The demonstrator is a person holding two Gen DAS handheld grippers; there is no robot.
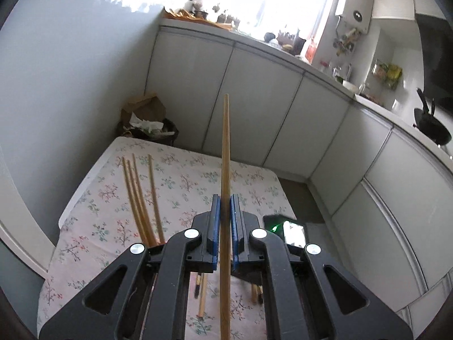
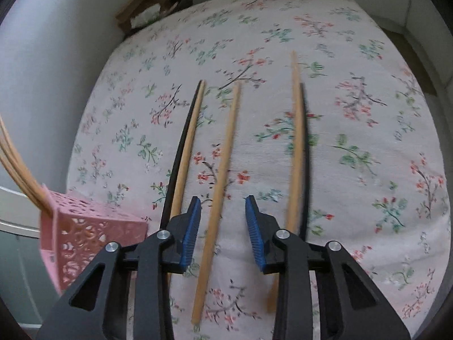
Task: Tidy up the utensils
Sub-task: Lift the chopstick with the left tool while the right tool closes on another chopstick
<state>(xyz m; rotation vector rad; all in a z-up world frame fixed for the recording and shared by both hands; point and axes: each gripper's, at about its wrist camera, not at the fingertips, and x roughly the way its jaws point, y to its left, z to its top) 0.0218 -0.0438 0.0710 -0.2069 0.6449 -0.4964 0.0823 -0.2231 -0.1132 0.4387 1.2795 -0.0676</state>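
Observation:
My left gripper [image 1: 225,212] is shut on a wooden chopstick [image 1: 225,153] that points forward and up, held above the floral tablecloth [image 1: 181,175]. Several chopsticks [image 1: 138,195] stand to its left, their lower ends hidden behind the gripper. In the right wrist view my right gripper [image 2: 222,206] is open, low over the floral tablecloth [image 2: 354,130], with a loose wooden chopstick [image 2: 219,187] lying between its fingers. Two more wooden chopsticks [image 2: 187,153] [image 2: 296,147], each beside a black one, lie to either side. A pink perforated basket [image 2: 85,229] at the left holds several chopsticks [image 2: 17,167].
White cabinets [image 1: 283,107] and a cluttered counter run along the back and right. A brown paper bag with rubbish [image 1: 147,119] sits in the corner past the table. A phone with a lit screen [image 1: 291,229] lies near the table's right edge. A grey wall [image 2: 42,65] is at the left.

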